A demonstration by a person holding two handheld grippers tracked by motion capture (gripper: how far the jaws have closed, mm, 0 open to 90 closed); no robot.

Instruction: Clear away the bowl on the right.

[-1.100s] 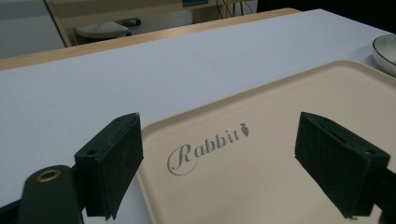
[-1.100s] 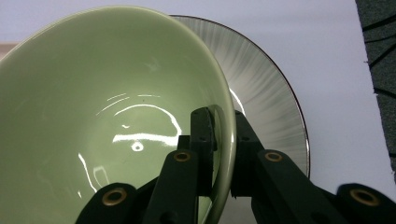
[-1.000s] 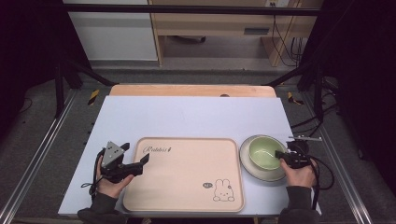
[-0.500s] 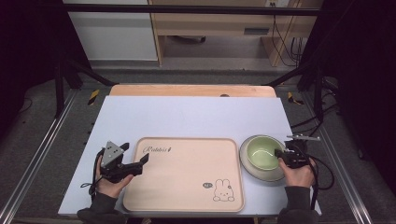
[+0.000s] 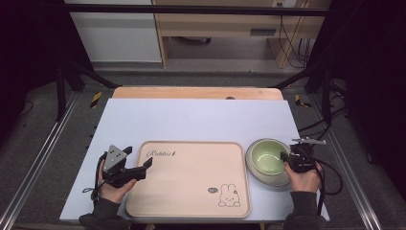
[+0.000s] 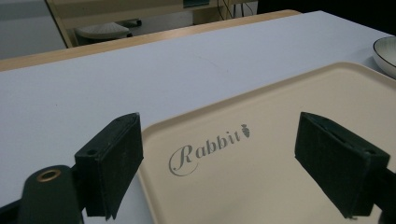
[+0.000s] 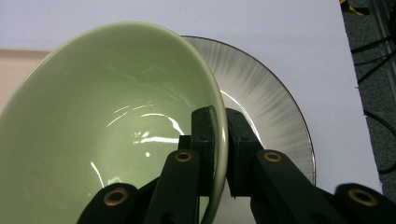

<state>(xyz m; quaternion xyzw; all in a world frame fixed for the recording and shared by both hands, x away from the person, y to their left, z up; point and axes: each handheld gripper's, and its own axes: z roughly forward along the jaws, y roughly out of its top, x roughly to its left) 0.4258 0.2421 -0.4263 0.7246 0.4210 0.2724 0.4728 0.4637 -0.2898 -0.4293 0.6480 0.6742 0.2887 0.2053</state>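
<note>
A pale green bowl (image 5: 265, 156) rests on a ribbed white plate (image 5: 273, 178) at the right of the table. My right gripper (image 5: 287, 157) is shut on the bowl's near right rim. In the right gripper view the bowl (image 7: 116, 116) is tilted over the plate (image 7: 268, 102), and the right gripper (image 7: 220, 149) has one jaw inside the rim and one outside. A beige tray (image 5: 191, 177) with a rabbit print lies in the middle. My left gripper (image 5: 139, 157) is open at the tray's left edge. In the left gripper view the left gripper (image 6: 224, 158) straddles the corner of the tray (image 6: 280, 140), holding nothing.
The table is covered by a light blue-grey mat (image 5: 191, 120), with a wooden strip (image 5: 196, 92) along its far edge. Black stand legs and cables lie on the floor at both sides. The plate's rim (image 6: 385, 51) shows at the far right of the left gripper view.
The green bowl and my right gripper have shifted slightly left, toward the tray. The left gripper has stayed where it was, still open.
</note>
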